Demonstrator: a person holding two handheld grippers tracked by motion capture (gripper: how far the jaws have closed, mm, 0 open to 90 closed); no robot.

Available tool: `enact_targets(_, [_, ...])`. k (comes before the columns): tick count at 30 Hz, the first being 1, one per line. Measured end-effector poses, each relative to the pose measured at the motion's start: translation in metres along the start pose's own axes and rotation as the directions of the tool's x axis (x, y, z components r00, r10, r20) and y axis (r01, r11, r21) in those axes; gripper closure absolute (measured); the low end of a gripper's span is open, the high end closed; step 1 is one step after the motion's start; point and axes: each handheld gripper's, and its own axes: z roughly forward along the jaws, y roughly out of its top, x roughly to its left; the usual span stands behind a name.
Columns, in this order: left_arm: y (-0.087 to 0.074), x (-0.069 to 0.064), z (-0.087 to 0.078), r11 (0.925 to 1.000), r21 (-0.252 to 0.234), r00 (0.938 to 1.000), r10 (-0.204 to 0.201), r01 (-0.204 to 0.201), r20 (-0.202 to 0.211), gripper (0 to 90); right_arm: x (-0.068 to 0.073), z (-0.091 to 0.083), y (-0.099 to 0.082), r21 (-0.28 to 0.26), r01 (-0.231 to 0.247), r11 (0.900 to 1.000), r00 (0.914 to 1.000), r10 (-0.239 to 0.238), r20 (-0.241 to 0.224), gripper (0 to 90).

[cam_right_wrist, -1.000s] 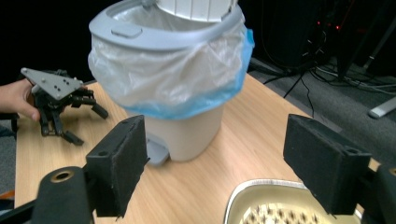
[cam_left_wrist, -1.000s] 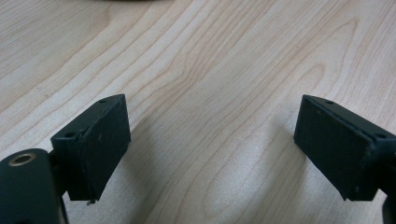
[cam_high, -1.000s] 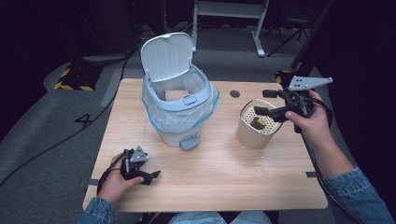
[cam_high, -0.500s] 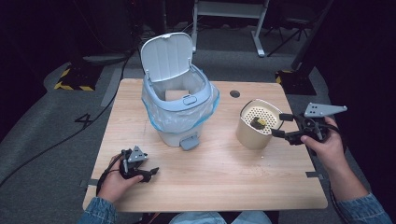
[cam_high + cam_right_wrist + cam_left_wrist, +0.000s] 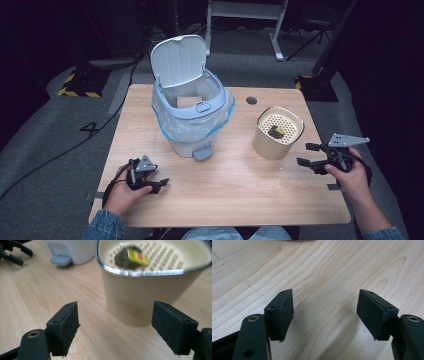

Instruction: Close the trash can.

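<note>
Your right gripper [image 5: 311, 154] sits low beside the beige container [image 5: 278, 133], jaws spread wide with nothing between them. In the right gripper view they frame the container's lower wall, apart from it, so you look set up to clamp the tub itself, not what's in it. The container stands upright on the wooden table [image 5: 240, 195], right of the pedal bin [image 5: 192, 112] and apart from it. A dark lump with a yellow label [image 5: 132, 256] lies on its perforated insert; it's blurred, maybe a used tea bag, can't tell for sure.

The bin's lid is flipped up and the liner bag is folded over the rim, likely ready to take the waste. Something tan lies inside; the rim cuts it off, so no ID.

Your left gripper [image 5: 148, 181] rests on the near left of the table, away from everything. Its jaws have just been closing a little, but a clear gap remains over bare wood, nothing between them.

Container's far side and base contact are hidden from you.
</note>
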Motion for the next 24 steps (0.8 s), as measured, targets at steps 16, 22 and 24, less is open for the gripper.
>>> enact_targets(16, [0.022, 0.003, -0.033, 0.9967, -0.080, 0.9998, -0.013, 0.014, 0.013, 32.1, -0.005, 0.036, -0.079, 0.112, -0.052, 0.9923, 0.9974, 0.046, 0.055, 20.2])
enact_targets(22, [0.035, 0.008, -0.050, 0.9923, -0.123, 0.9998, -0.019, 0.018, -0.008, 32.3, -0.004, 0.042, -0.083, 0.121, -0.036, 0.9919, 0.9976, 0.029, 0.064, 19.8])
enact_targets(24, [0.040, 0.010, -0.056, 0.9910, -0.132, 0.9996, -0.025, 0.023, -0.014, 32.3, -0.004, 0.043, -0.083, 0.123, -0.030, 0.9919, 0.9972, 0.021, 0.072, 19.8])
